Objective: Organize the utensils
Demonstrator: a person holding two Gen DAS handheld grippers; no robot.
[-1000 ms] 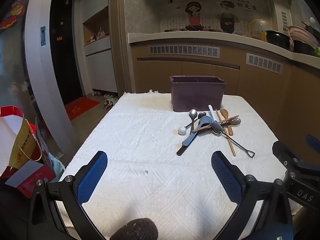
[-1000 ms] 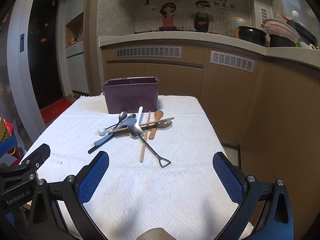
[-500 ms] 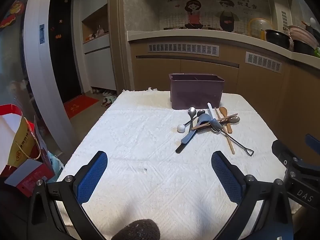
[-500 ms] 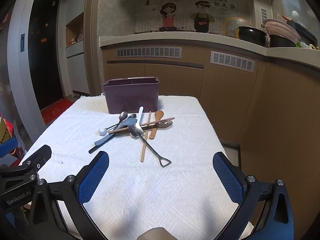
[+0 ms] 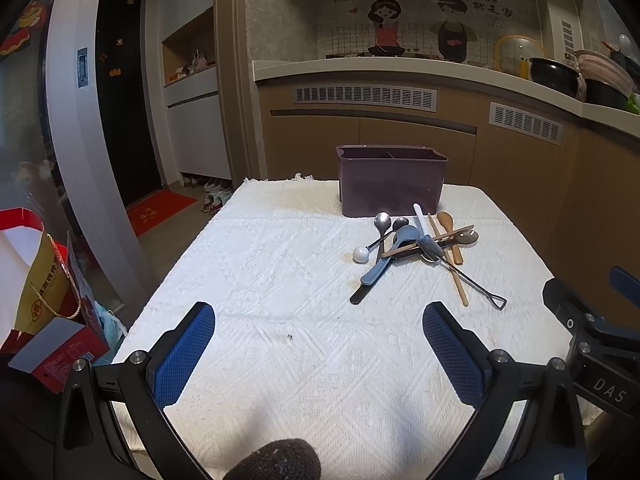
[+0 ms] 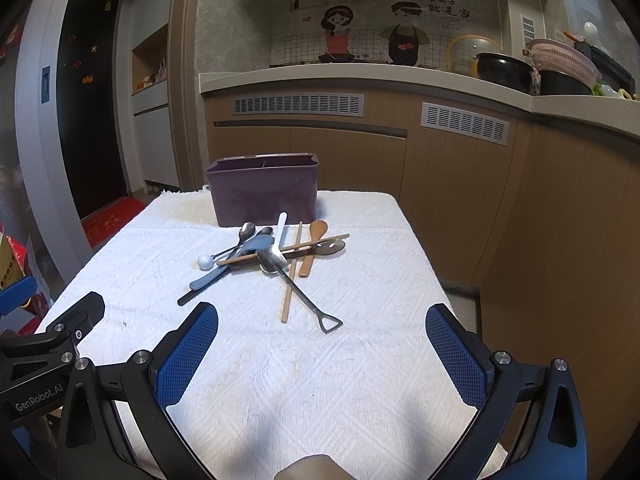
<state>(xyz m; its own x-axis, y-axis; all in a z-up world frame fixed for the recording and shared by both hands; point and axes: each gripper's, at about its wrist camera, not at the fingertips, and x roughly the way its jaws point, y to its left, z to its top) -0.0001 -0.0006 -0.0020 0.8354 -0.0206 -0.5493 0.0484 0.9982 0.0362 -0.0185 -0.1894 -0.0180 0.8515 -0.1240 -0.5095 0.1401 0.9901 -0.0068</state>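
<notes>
A pile of utensils [image 5: 416,244] lies on the white cloth-covered table [image 5: 280,280]: metal spoons, a blue spoon, wooden spoons and chopsticks, a shovel-handled spoon [image 6: 316,308]. Behind it stands a purple divided holder [image 5: 391,178], also in the right wrist view [image 6: 264,190]. The pile shows in the right wrist view [image 6: 272,256]. My left gripper [image 5: 318,348] is open and empty over the near table. My right gripper [image 6: 322,352] is open and empty, near the front edge, short of the pile.
Kitchen cabinets and a counter [image 6: 400,80] with pots stand behind and right of the table. A red and yellow bag [image 5: 36,280] and a box sit on the floor at the left. A doorway [image 5: 124,100] is at the far left.
Both grippers have drifted very slightly; the view of the pile and holder shifts a little. Nothing was taken hold of or moved on the table.
</notes>
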